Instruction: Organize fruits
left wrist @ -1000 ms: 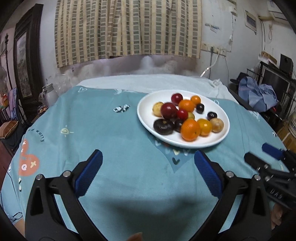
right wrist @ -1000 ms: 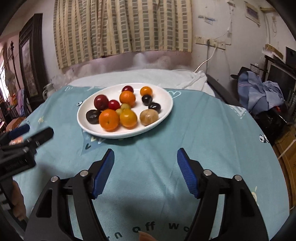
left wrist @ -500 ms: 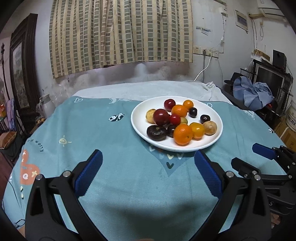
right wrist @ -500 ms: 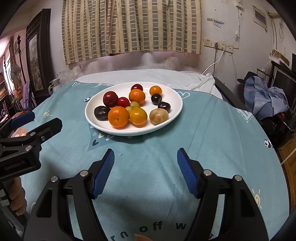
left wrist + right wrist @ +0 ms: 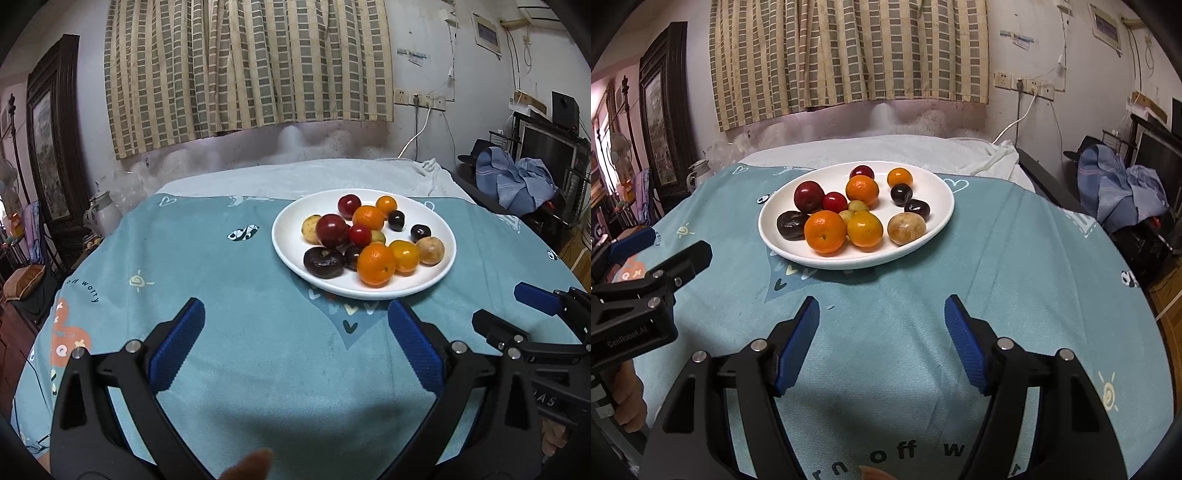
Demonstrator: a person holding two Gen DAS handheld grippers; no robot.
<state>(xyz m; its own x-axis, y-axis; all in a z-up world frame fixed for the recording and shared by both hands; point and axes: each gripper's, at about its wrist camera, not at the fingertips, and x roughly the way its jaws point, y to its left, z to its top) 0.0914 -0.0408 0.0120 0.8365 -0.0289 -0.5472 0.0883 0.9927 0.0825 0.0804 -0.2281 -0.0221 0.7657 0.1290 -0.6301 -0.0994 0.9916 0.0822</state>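
Fruits of mixed colours (image 5: 849, 210) are being kept piled on the round white plate (image 5: 934, 225) on the teal cloth, while the left gripper (image 5: 295, 325) and right gripper (image 5: 881, 321) are being held released, empty, short of it, probably so that one can be chosen.

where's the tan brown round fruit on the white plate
In the right wrist view, the tan brown round fruit sits at the white plate's front right, beside a small orange.

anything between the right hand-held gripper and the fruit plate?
Nothing solid. In the right wrist view, only bare teal tablecloth with printed hearts lies between the open right hand-held gripper and the white plate.
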